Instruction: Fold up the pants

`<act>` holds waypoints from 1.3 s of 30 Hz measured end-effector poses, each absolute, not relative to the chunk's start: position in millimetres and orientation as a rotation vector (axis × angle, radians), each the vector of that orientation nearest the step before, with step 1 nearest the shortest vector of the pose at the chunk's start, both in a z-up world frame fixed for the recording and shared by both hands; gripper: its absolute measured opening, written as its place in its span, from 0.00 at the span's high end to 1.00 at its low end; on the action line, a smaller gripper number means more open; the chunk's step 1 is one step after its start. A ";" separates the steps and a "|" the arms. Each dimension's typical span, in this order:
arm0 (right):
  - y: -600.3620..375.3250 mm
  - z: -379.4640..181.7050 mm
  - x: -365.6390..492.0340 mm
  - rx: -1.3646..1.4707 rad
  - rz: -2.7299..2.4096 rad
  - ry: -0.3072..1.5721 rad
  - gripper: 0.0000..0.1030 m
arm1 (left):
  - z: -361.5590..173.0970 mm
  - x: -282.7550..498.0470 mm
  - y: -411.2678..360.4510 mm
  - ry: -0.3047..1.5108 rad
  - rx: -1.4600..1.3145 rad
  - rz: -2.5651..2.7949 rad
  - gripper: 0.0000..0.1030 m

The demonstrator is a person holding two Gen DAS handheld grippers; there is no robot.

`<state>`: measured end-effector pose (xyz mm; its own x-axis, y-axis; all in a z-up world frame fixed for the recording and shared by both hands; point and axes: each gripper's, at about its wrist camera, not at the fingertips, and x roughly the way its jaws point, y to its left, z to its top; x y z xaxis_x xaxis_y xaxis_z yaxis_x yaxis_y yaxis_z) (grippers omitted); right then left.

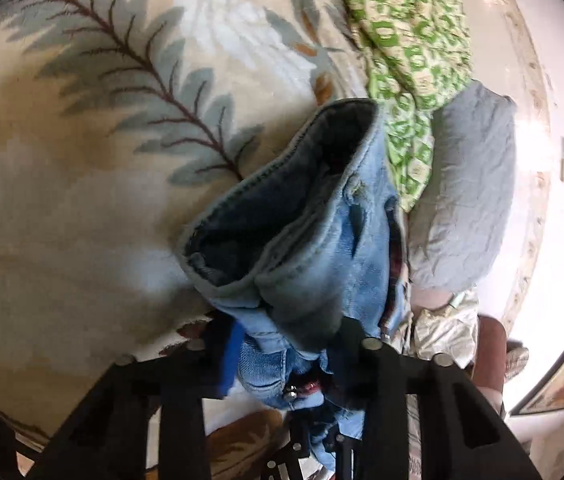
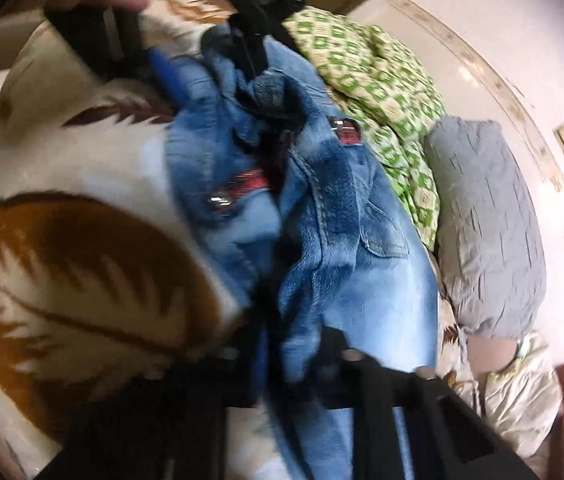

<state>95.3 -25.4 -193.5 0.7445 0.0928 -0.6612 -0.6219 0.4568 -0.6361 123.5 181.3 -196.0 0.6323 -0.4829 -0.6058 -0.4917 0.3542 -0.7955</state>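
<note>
A pair of light blue jeans (image 1: 314, 240) hangs bunched over a cream blanket with leaf prints (image 1: 82, 140). My left gripper (image 1: 282, 344) is shut on the jeans near the waistband, with denim packed between its black fingers. In the right wrist view the jeans (image 2: 322, 220) fill the middle, blurred, with red tabs and metal rivets showing. My right gripper (image 2: 294, 356) is shut on the denim at the lower edge. The left gripper (image 2: 250, 52) shows at the top of that view, clamped on the far end of the jeans.
A green and cream patterned quilt (image 1: 406, 52) and a grey pillow (image 1: 466, 200) lie to the right on the bed. They also show in the right wrist view, quilt (image 2: 374, 80) and pillow (image 2: 490, 220). A white wall (image 2: 502, 20) is beyond.
</note>
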 end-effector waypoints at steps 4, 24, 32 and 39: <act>-28.7 -183.7 93.7 -0.984 0.470 0.566 0.89 | -161.8 126.7 185.7 0.891 -1.167 -0.069 0.80; 20.6 -201.5 69.8 -1.128 0.440 0.479 0.75 | -199.9 90.7 229.1 0.840 -1.142 0.014 0.68; -29.7 -138.5 38.4 -0.948 0.481 0.455 0.00 | -161.1 57.7 233.9 0.694 -1.164 0.035 0.05; -83.4 -89.7 45.8 -0.810 0.513 0.519 0.00 | -118.9 56.5 206.5 0.655 -0.982 0.006 0.05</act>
<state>45.8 -83.4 -89.7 0.7593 0.2267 -0.6100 -0.6071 0.5844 -0.5384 56.5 206.5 -118.9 0.8095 -0.2808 -0.5157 -0.2906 0.5715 -0.7674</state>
